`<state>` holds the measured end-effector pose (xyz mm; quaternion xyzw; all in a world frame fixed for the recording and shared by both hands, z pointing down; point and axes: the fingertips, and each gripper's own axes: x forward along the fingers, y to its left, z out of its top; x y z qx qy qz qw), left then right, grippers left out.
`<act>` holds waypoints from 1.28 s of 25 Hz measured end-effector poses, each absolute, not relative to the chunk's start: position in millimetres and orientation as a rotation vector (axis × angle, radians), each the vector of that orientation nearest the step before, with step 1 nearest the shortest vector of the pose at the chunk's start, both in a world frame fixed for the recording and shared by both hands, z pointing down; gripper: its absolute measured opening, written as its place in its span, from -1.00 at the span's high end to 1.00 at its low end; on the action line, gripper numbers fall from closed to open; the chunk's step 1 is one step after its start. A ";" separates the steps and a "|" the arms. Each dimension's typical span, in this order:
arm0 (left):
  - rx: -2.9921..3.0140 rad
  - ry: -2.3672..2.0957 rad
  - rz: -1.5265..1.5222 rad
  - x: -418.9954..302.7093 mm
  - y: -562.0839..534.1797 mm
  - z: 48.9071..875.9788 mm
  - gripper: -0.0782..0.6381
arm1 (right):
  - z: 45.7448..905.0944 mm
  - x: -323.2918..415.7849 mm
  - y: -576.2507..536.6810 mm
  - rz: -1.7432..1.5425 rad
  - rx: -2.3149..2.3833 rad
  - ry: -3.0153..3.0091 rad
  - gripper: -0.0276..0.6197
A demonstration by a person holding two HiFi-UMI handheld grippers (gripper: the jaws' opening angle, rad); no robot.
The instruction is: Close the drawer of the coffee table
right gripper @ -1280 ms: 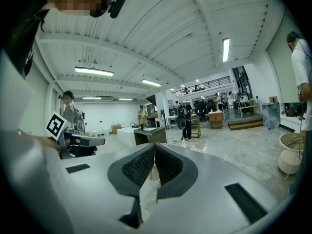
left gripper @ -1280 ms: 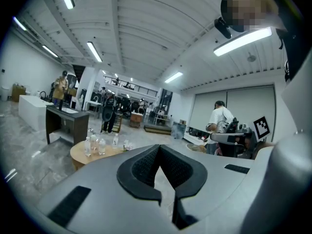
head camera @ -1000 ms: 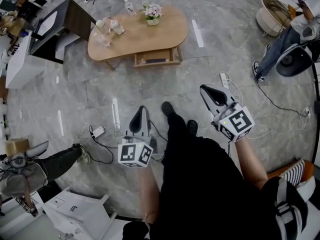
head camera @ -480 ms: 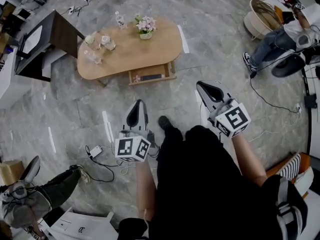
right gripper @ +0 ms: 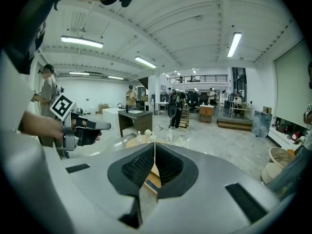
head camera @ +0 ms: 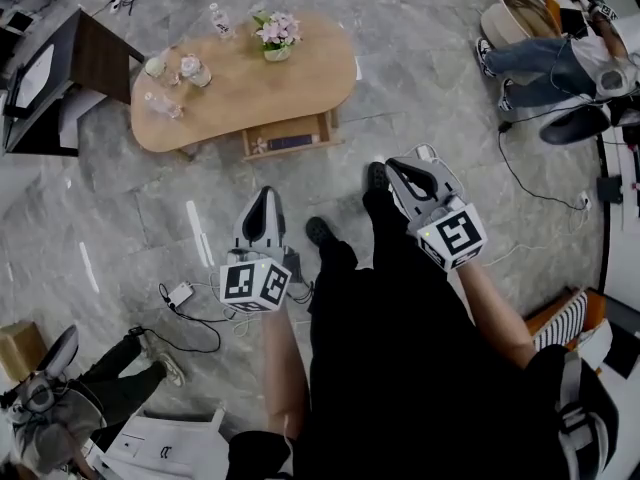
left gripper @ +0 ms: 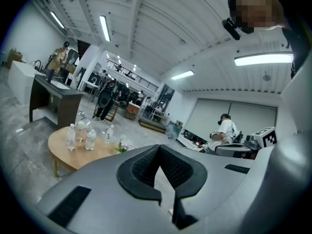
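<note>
Marble floor (head camera: pixel 420 78); coffee table (head camera: pixel 250 93) drawer (head camera: pixel 288 143) open (left gripper (head camera: pixel 263 193), right gripper (head camera: pixel 393 168) fingers closed, empty).

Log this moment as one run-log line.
drawer: open | left gripper: shut, empty | right gripper: shut, empty | position: both short of coffee table

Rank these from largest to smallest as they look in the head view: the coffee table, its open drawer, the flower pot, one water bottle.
1. coffee table
2. drawer
3. flower pot with blooms
4. water bottle
All stand about equally far from the camera, so nearness hardly matters.
</note>
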<state>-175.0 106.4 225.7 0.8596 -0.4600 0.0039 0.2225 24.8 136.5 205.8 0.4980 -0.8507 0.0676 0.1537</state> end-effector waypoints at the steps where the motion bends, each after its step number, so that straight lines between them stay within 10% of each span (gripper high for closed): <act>1: 2.358 -1.279 0.011 -174.4 103.0 231.1 0.75 | 212.6 24.4 132.0 0.204 1.400 -2.438 0.87; 32: 1.574 -1.584 -0.196 -98.3 10.8 515.8 0.75 | 494.0 75.6 -46.4 0.305 0.593 -2.439 0.87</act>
